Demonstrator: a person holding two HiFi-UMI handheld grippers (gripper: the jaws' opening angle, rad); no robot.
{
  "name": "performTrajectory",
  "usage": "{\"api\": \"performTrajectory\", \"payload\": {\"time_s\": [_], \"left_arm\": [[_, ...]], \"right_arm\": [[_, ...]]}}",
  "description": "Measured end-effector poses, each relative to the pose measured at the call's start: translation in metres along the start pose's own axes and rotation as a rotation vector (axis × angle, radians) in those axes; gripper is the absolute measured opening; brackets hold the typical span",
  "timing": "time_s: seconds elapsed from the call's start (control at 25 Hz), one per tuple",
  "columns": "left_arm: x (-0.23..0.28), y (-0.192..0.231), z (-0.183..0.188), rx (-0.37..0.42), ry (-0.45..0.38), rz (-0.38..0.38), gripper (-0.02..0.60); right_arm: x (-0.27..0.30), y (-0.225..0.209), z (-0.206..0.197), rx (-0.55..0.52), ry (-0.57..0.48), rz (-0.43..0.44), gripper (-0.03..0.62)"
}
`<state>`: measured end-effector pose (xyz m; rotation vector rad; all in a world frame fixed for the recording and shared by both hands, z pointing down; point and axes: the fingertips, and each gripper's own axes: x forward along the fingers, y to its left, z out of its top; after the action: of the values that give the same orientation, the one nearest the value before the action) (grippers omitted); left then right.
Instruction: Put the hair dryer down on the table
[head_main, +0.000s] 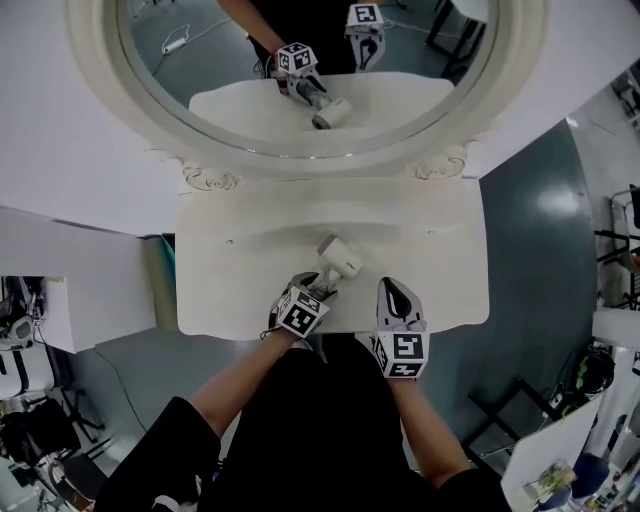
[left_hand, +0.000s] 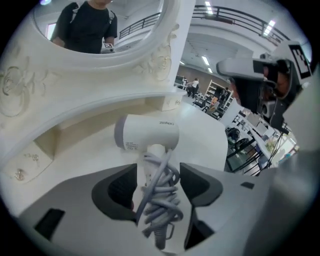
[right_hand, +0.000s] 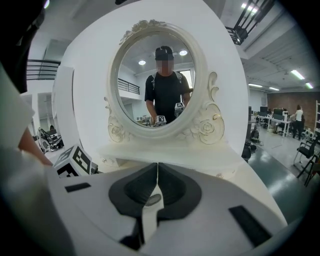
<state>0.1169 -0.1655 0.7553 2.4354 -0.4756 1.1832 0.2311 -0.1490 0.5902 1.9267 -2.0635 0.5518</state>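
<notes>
Hair dryer (head_main: 341, 258) lies on the white table (head_main: 440, 260) below the oval mirror (head_main: 420, 60), its cord-wrapped handle (left_hand: 150, 172) between the left gripper's (head_main: 318, 290) spread jaws, neither pad pressing it, while the right gripper (head_main: 397, 295), also below the mirror, is closed and empty.

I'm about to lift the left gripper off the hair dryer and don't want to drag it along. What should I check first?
1. Hair dryer lies on the table: ok.
2. Left gripper jaws stand apart: ok.
3. Pads free of the cord wound round the handle: cannot tell; the loops sit close to both pads.
4. Dryer's body well in from the table's front edge: ok.
5. Right gripper shut, empty and off to the side of the dryer: ok.
</notes>
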Motion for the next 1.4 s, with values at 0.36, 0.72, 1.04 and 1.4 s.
{"api": "performTrajectory", "payload": {"time_s": [0.36,0.72,1.04,1.4], "left_arm": [[-0.084,-0.001,0.014,-0.079,-0.208,0.064,0.27],[-0.185,-0.011,0.012,-0.132,-0.414,0.169,0.268],[-0.26,-0.022,0.002,-0.112,-0.571,0.261,0.259],[-0.326,-0.024,-0.01,-0.156,-0.724,0.32,0.21]], "right_arm": [[-0.027,0.062,0.013,-0.036,-0.028,0.047,0.02],[-0.055,0.131,0.021,-0.06,-0.056,0.107,0.02],[-0.076,0.166,0.044,-0.029,-0.121,0.134,0.02],[-0.1,0.215,0.066,-0.093,-0.187,0.18,0.02]]}}
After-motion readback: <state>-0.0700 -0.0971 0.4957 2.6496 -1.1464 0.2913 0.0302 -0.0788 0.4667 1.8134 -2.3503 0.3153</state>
